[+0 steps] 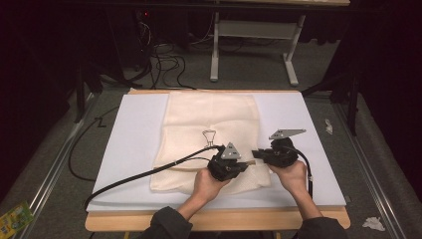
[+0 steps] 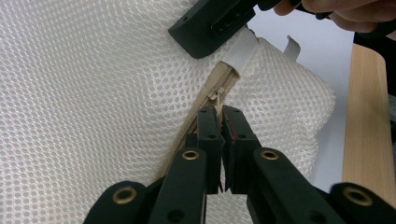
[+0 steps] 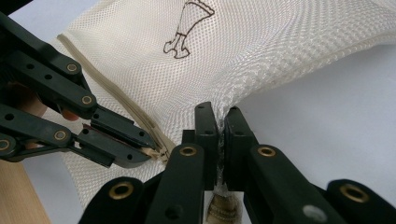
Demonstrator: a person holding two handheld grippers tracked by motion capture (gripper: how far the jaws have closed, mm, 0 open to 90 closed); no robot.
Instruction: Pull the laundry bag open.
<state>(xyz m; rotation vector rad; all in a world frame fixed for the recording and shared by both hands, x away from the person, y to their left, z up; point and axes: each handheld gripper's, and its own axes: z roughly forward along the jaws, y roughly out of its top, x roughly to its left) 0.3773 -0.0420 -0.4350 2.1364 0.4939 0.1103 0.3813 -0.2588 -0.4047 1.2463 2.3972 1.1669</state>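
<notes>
A cream mesh bag [image 1: 209, 117] with a small brown drawing [image 1: 209, 136] lies flat on the white mat [image 1: 134, 139]. Its tan zipper [image 2: 220, 80] runs along the near edge. My left gripper [image 2: 219, 114] is shut on the zipper pull [image 2: 215, 97]; in the high view this gripper [image 1: 245, 164] sits at the bag's near right corner. My right gripper [image 3: 222, 116] is shut on a pinch of the mesh at the zipper's end, lifting it slightly off the mat. The two grippers' tips nearly meet, the right gripper [image 1: 256, 154] just right of the left.
The mat covers a wooden table [image 1: 214, 220] with its bare edge nearest the person. A black cable [image 1: 139, 174] trails left from the left gripper across the bag and mat. Cables, white desk legs [image 1: 215, 50] and scraps of litter lie on the floor beyond.
</notes>
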